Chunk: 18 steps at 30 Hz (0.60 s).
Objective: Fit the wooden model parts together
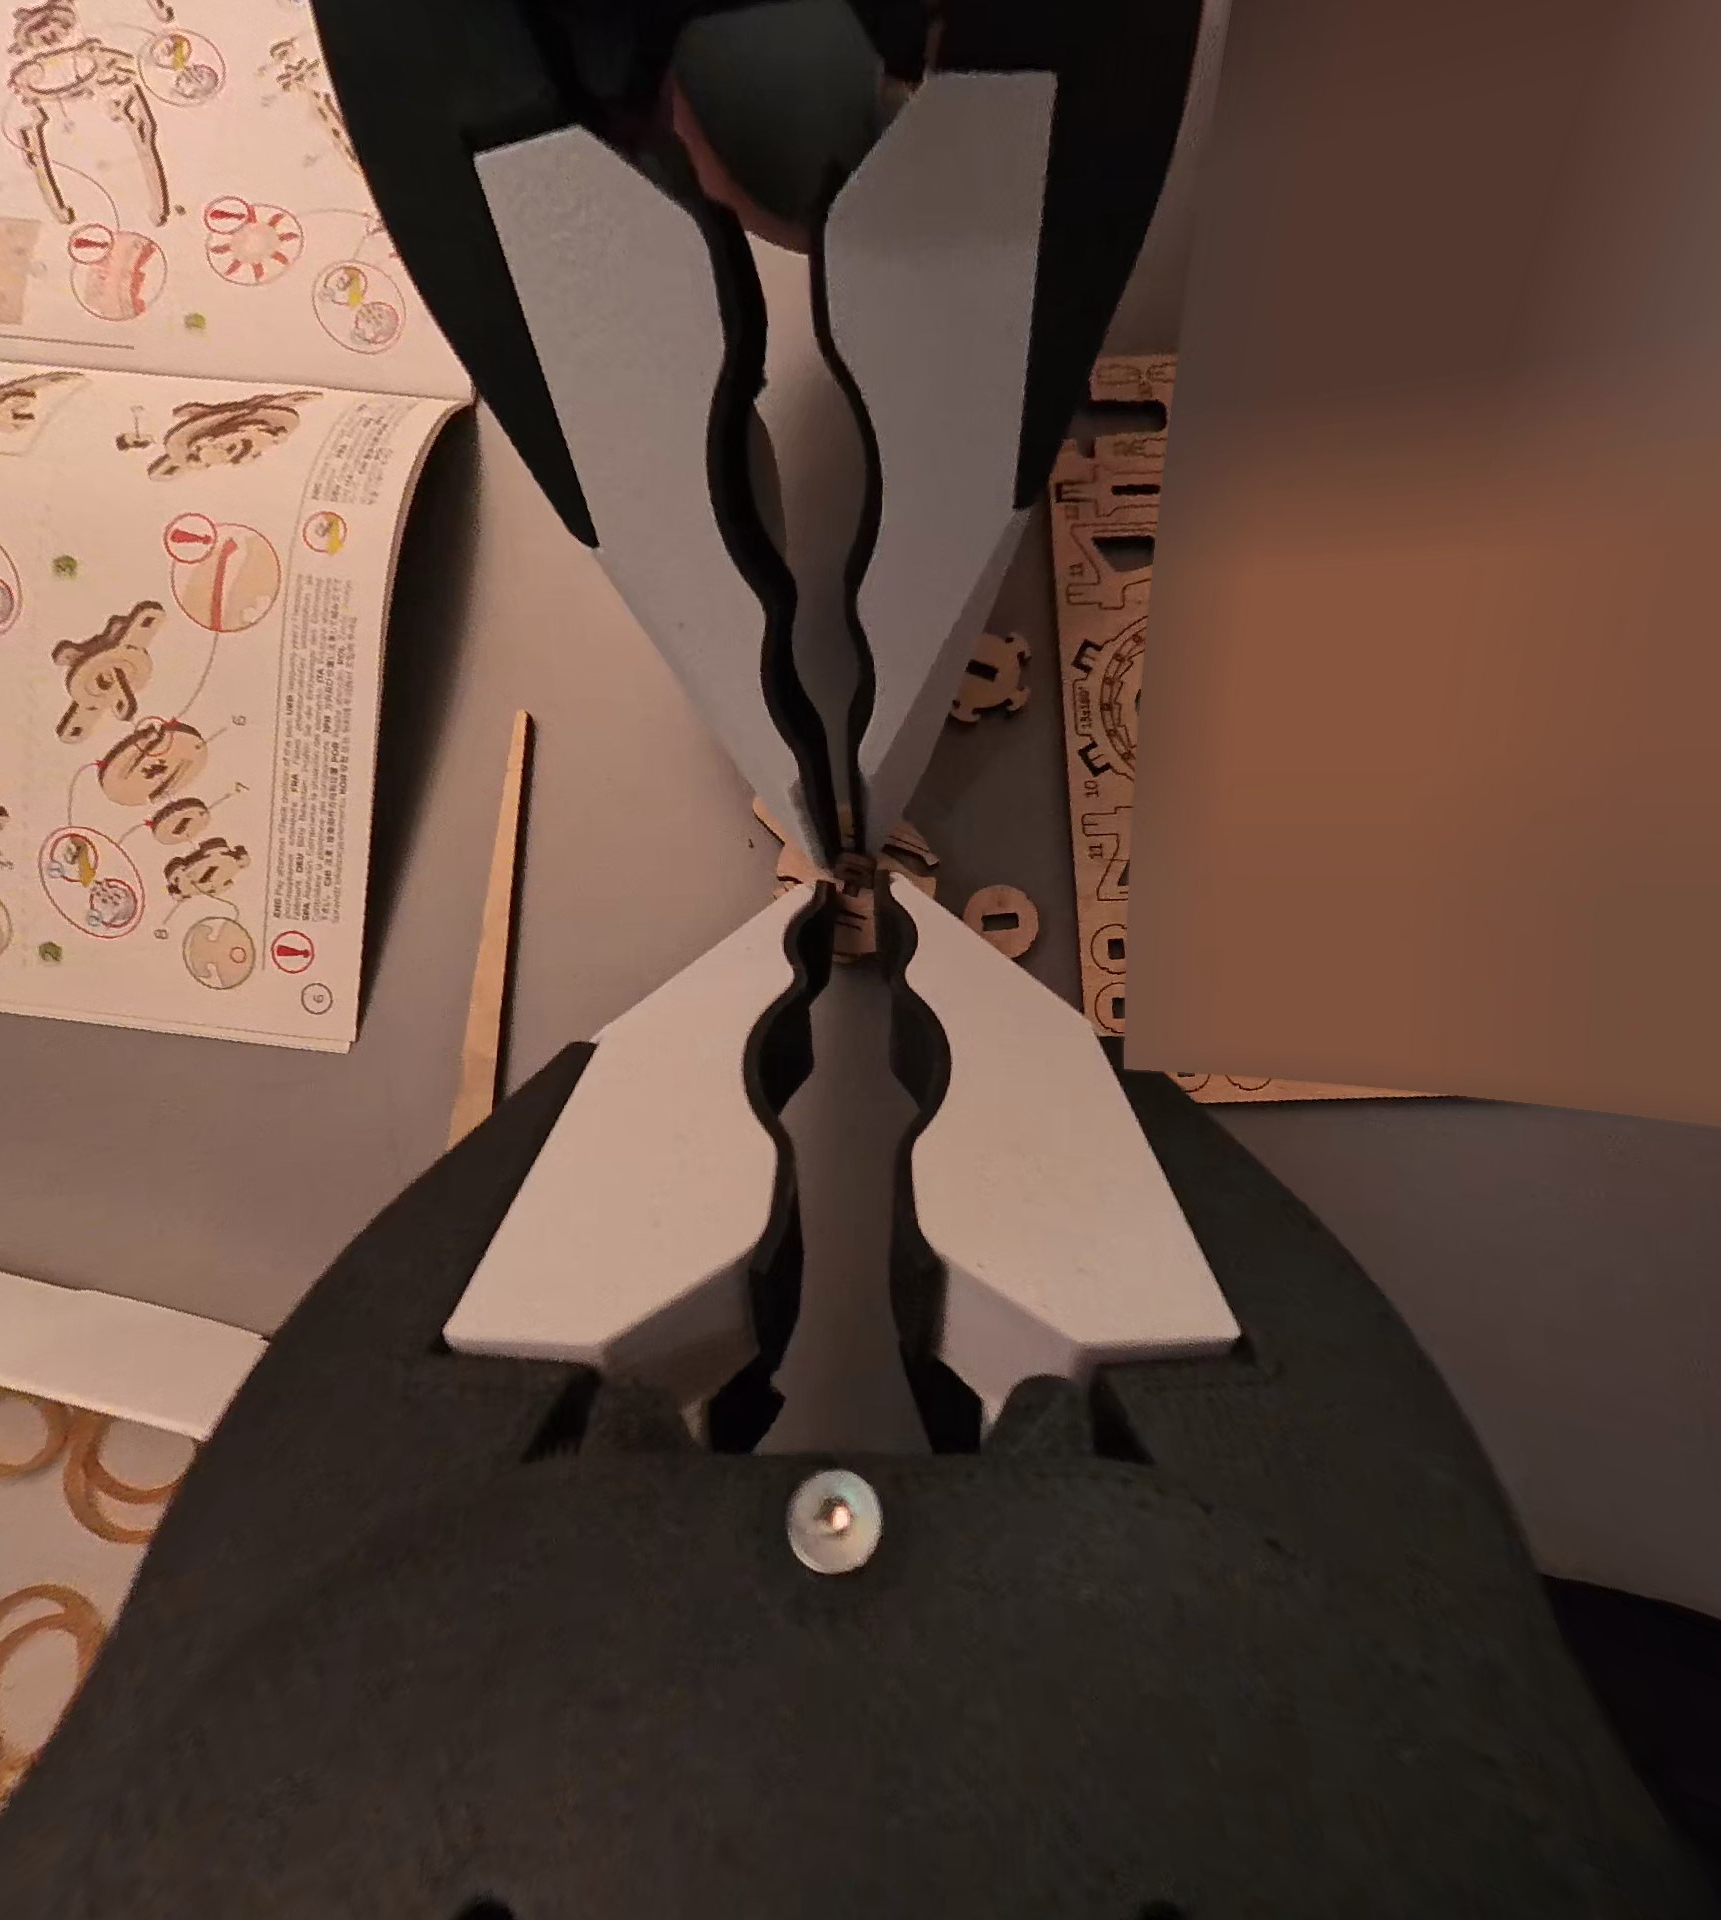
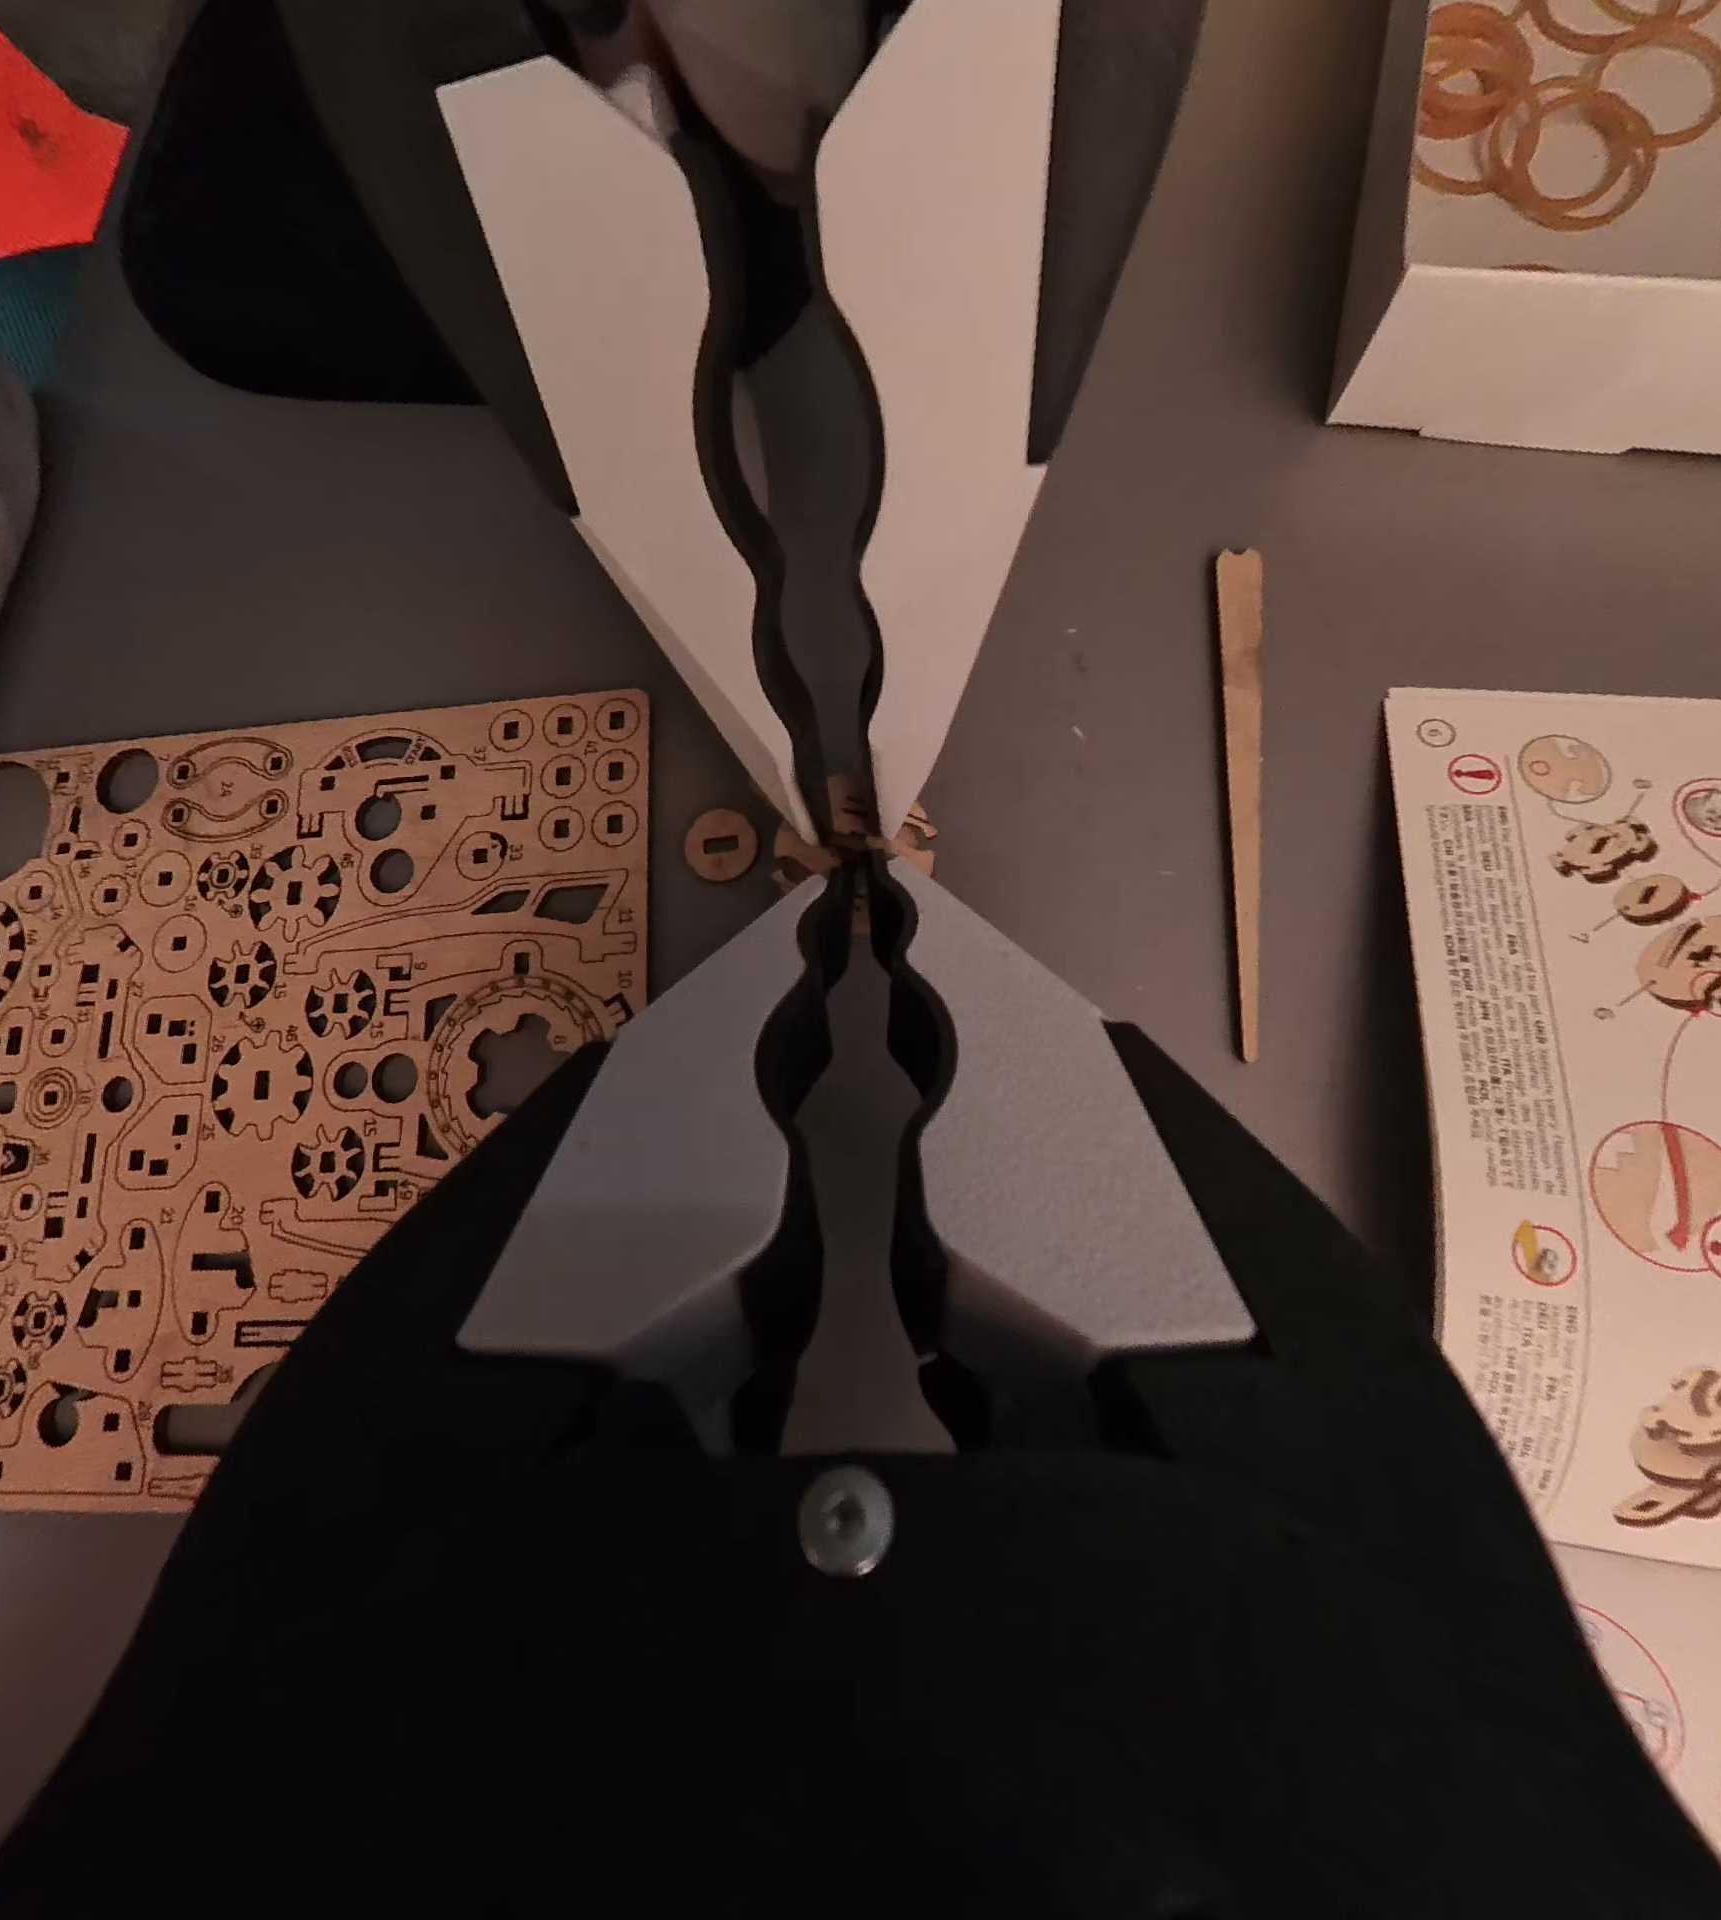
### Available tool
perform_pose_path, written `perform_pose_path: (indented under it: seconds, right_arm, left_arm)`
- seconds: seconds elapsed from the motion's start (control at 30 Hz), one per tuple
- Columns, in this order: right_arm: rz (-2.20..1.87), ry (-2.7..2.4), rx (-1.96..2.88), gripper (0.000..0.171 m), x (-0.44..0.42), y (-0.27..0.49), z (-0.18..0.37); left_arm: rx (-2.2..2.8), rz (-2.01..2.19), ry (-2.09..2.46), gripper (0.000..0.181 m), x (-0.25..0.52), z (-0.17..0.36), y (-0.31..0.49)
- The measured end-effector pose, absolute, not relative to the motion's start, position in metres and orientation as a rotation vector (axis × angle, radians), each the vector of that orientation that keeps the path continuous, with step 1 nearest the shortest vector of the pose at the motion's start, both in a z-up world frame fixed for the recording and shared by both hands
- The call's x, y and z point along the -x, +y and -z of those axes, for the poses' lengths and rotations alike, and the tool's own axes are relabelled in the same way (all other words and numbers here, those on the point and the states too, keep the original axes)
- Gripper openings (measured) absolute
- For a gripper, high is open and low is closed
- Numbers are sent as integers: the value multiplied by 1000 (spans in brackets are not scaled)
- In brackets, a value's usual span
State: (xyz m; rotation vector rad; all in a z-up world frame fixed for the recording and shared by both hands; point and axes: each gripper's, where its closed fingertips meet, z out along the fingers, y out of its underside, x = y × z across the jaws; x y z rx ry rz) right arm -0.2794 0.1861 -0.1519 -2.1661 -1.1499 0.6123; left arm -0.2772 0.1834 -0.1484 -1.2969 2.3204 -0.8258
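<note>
The two grippers meet tip to tip over the grey table. In the left wrist view my left gripper comes from below, shut on a small wooden part. The right gripper comes from above, its tips touching that part. In the right wrist view my right gripper comes from below, jaws nearly closed on a thin wooden piece. The left gripper points down onto it. The tips hide how the pieces join. A lobed wooden piece shows just behind them.
An open instruction booklet lies on one side. A laser-cut wooden sheet lies on the other. Nearby are a wooden stick, a loose disc, and a white box of rubber bands. The tips of both grippers are at nearly the same place. From either gripper's tips it is about 7 cm to the wooden stick. Seen from the right wrist view as well.
</note>
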Motion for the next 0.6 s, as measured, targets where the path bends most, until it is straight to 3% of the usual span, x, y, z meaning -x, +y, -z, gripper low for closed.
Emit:
perform_pose_path:
  seconds: [0.6]
  right_arm:
    - [-677,-1103,2061,9,271,191,136]
  left_arm:
    - [1315,923,2365,11,281,143,188]
